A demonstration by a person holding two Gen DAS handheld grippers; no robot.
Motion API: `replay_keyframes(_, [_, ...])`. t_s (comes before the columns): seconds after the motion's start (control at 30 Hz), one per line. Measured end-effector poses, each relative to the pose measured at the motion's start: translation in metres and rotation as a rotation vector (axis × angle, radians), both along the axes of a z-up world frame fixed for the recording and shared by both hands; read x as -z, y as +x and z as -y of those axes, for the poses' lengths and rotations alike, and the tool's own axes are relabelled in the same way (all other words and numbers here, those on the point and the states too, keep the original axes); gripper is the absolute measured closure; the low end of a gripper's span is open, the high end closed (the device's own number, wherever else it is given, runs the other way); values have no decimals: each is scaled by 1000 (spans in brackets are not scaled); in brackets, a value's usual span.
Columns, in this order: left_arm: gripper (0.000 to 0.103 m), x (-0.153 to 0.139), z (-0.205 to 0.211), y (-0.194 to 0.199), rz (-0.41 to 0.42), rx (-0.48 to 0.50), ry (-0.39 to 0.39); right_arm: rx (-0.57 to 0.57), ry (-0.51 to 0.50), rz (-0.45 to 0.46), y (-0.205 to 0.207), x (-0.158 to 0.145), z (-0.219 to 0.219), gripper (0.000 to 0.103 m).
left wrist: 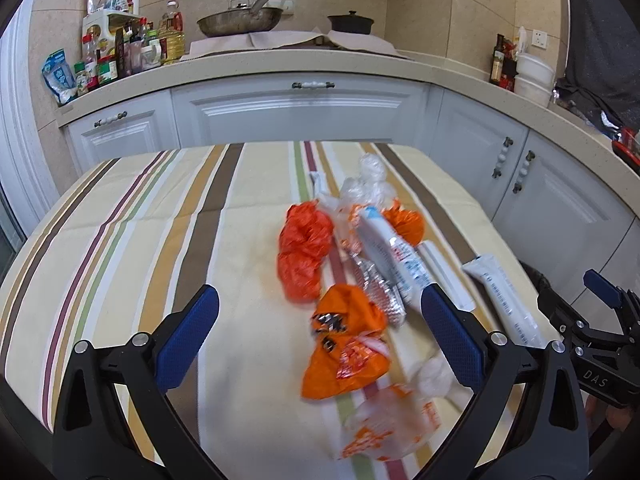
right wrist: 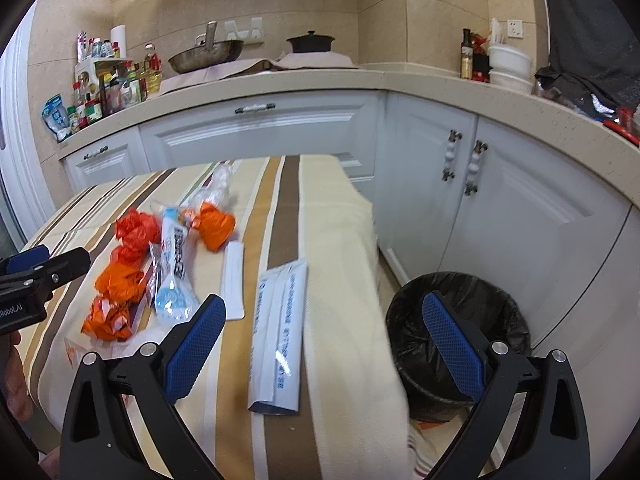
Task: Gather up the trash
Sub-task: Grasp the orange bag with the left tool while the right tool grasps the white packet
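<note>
White cabinets [left wrist: 296, 108] and a beige counter [right wrist: 400, 76] wrap round a table under a striped cloth [left wrist: 140, 216], where the trash lies in a loose heap. The left wrist view looks straight down the heap: a crumpled red bag [left wrist: 304, 248], an orange wrapper [left wrist: 344, 348] nearest the camera, a foil pack [left wrist: 378, 292], a blue-and-white pouch [left wrist: 394, 256], clear plastic [left wrist: 366, 188] at the far end and a white tube [left wrist: 504, 300] off to the right. The left gripper [left wrist: 320, 336] hangs over the near end of the heap with its jaws spread wide, the orange wrapper between them but not touched, and nothing held. Only the right wrist view shows the bin [right wrist: 460, 340], a black-lined one on the floor just beside the table's right edge, against the cabinets; its liner looks empty as far as the view reaches, though the right finger hides part of it. That view also shows the tube [right wrist: 280, 332] lying lengthwise near the cloth's edge, with a slim white box [right wrist: 233, 280] just left of it. The right gripper [right wrist: 324, 344] is likewise spread wide and empty, poised above the tube and the table edge. On the counter at the back stand a wok [left wrist: 240, 20], a dark pot [left wrist: 351, 22] and a cluster of bottles [left wrist: 120, 52]; white bowls [right wrist: 510, 66] sit stacked towards the right.
</note>
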State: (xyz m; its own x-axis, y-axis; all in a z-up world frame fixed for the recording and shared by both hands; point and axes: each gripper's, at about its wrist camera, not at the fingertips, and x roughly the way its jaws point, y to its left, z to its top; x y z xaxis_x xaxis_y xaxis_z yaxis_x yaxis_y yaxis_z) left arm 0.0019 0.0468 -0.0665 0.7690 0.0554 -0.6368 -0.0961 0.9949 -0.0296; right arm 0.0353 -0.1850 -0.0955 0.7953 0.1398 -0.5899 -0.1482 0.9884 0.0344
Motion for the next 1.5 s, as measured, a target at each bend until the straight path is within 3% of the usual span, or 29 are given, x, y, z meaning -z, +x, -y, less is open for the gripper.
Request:
replay_keyframes(0.3, [14,18,-17,-7,-47,-26,-3,-54,5,-47,3,24,-15,11])
replay_keyframes(0.4, [14,20,-16,-5,-53,-15,-14,-77,18,-61,8,28,-16,26])
replay_keyframes(0.53, [14,21,-8,1,-52,15,-15,-90,24,-76,11,33,-17,29])
replay_keyframes(0.67, [18,26,-1,10,-72,42,-14,-97,37,-93,13,35,-15,41])
replay_keyframes(1.03, [21,26,4,10,-73,66,-40,-103,61,-85,13,34,-11,45])
replay_keyframes(1.2, [21,35,2,14,-110,62,-46,-111,65,-95,14,36,-12,49])
replay_keyframes(1.47, [58,43,5,14,-117,102,-60,-128,56,-105,14,39,-14,65])
replay_keyframes(1.5, [59,43,5,13,-113,102,-57,-130,56,-106,14,39,-14,67])
